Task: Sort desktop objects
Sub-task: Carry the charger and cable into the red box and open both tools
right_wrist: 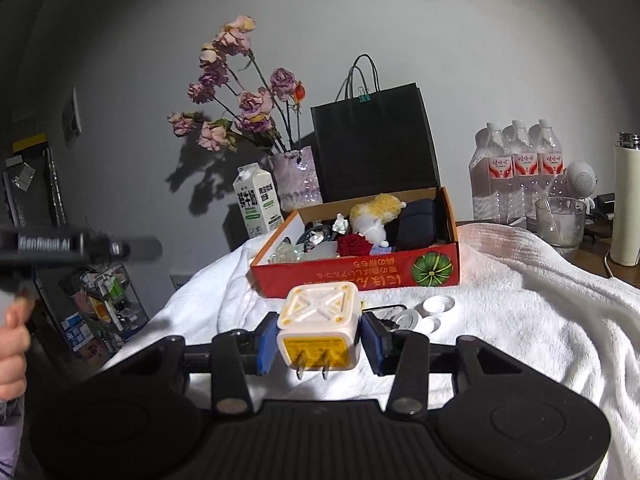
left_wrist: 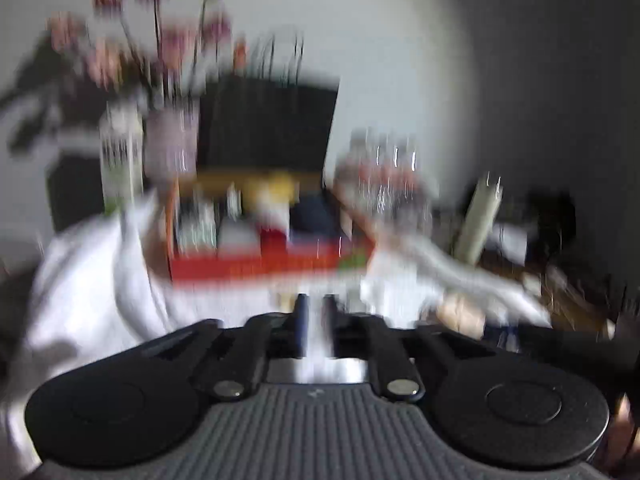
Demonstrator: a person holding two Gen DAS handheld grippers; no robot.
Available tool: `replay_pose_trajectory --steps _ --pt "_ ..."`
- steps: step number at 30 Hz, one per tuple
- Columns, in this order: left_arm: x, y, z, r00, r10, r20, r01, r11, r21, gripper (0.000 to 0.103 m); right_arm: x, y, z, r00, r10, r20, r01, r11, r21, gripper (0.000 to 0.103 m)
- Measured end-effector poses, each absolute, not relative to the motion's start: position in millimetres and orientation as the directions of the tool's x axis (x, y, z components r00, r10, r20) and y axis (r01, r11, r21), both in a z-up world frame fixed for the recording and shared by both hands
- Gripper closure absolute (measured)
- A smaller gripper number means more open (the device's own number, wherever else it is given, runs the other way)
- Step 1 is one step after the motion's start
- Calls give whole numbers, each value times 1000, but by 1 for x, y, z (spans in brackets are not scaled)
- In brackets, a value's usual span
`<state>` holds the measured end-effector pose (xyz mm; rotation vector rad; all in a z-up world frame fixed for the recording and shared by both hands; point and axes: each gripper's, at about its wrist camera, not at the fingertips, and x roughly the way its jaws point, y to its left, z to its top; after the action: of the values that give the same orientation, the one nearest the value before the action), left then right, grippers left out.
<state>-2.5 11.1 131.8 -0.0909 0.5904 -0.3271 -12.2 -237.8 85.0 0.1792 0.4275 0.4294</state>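
Observation:
My right gripper (right_wrist: 318, 340) is shut on a cream and yellow plug adapter (right_wrist: 318, 326), prongs toward the camera, held above the white towel (right_wrist: 500, 312). Behind it stands an open red cardboard box (right_wrist: 352, 274) holding a plush toy (right_wrist: 376, 210), a red rose, a dark pouch and other small things. White round caps (right_wrist: 434, 306) lie on the towel beside the adapter. The left wrist view is heavily blurred; my left gripper (left_wrist: 316, 320) has its fingers close together with nothing visible between them, facing the red box (left_wrist: 256, 268). The left gripper also shows in the right wrist view (right_wrist: 80, 246), at far left.
Behind the box stand a black paper bag (right_wrist: 372, 144), a vase of dried roses (right_wrist: 298, 178) and a milk carton (right_wrist: 258, 204). At right are water bottles (right_wrist: 516, 172), a glass cup (right_wrist: 560, 222), a white flask (right_wrist: 626, 200) and a small white speaker (right_wrist: 582, 180).

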Motion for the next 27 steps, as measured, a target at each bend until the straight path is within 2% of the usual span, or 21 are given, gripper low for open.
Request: replay_pose_trajectory --steps 1,2,4,6,9,10,11,12,13,15,16,17,18,19,20,23,24,25,27 --pt "-4 9 117 752 -310 -582 271 950 -155 41 -10 -239 81 819 442 -366 -364 893 264 61" --pt "-11 8 100 741 -288 -606 273 955 -118 36 -8 -241 76 812 450 -373 -366 889 275 60" --pt "-26 7 69 703 -255 -664 263 961 -91 36 -8 -243 62 792 462 -398 -364 882 300 60" --pt "-38 12 43 620 -313 -720 249 948 -197 36 -8 -245 47 773 462 -435 -351 883 313 61" --pt "-54 9 22 551 -414 -725 259 910 -322 30 -8 -248 28 754 456 -473 -324 885 336 66" --pt "-59 5 17 545 -429 -720 280 903 -327 29 -8 -248 25 749 462 -475 -324 880 347 74" --pt "-63 -1 13 557 -409 -723 294 911 -289 32 -10 -248 23 746 477 -465 -332 872 361 78" --pt "-66 -6 12 580 -360 -730 296 929 -223 40 -11 -247 25 743 487 -459 -340 865 368 80" --pt "-66 -10 11 599 -303 -741 280 946 -161 58 -13 -244 27 744 488 -456 -351 867 355 81" --pt "-64 -5 13 613 -285 -737 251 955 -160 69 -16 -237 29 752 468 -464 -365 882 298 81" --pt "-64 -3 14 623 -268 -735 231 960 -155 84 -17 -235 28 752 456 -476 -366 890 273 79" --pt "-64 0 16 639 -255 -726 214 965 -151 94 -20 -234 27 752 444 -487 -362 896 257 73" --pt "-63 6 17 643 -262 -719 198 964 -175 95 -23 -235 25 758 439 -482 -364 898 246 67" --pt "-61 10 19 648 -273 -711 176 962 -209 96 -26 -235 24 758 440 -482 -368 898 241 52" --pt "-60 14 23 660 -275 -699 160 961 -228 96 -27 -233 21 750 438 -496 -362 899 246 43" --pt "-59 16 38 710 -243 -661 133 968 -213 97 -27 -223 8 733 431 -527 -366 902 229 46" --pt "-54 14 45 724 -236 -649 129 970 -208 98 -24 -220 2 731 421 -537 -361 906 219 51" --pt "-54 16 53 737 -230 -635 127 971 -205 98 -22 -217 -1 743 389 -544 -338 920 197 64" --pt "-52 19 71 766 -221 -604 130 973 -191 98 -19 -214 1 756 364 -544 -330 930 164 64"
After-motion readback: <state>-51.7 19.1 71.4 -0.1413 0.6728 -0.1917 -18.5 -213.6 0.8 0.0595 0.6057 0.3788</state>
